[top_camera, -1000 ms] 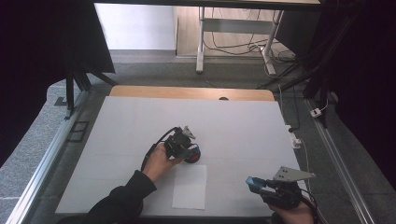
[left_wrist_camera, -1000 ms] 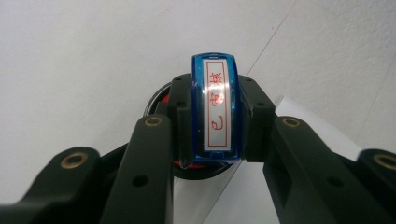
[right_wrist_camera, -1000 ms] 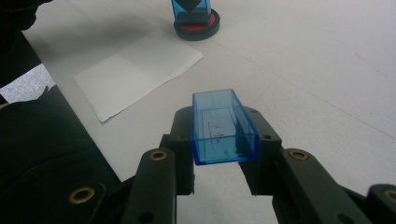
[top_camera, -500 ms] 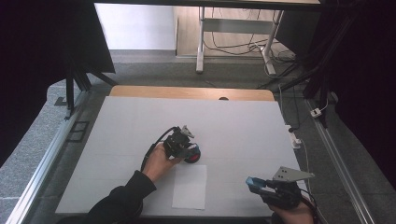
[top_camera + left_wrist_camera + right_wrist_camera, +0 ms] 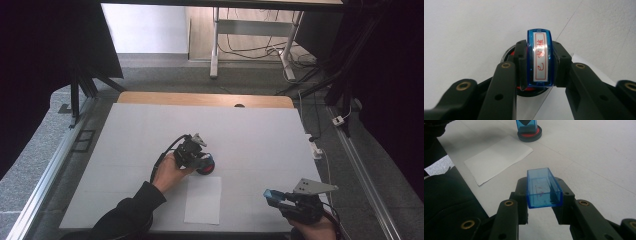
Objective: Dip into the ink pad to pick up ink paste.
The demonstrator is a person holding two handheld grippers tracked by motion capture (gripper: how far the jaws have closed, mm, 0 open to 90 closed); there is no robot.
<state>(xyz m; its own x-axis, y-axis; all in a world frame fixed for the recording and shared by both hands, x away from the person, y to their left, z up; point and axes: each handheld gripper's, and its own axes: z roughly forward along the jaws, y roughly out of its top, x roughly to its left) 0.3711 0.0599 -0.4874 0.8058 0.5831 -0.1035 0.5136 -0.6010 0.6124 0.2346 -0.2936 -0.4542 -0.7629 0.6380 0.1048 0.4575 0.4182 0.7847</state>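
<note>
Clamping a blue stamp, the left gripper presses it down onto a round red ink pad near the middle of the counter. Right gripper, at the near right edge, is closed on the stamp's clear blue cap, held above the surface. White paper sheet lies just below the pad, flat.

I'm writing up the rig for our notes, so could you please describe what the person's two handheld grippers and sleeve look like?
Both grippers are black, each with two jointed jaws set with brass-coloured rivets. The left gripper trails a black cable that loops over the white table, and the left arm wears a dark long sleeve. The right gripper carries a grey three-cornered plate on top.
</note>
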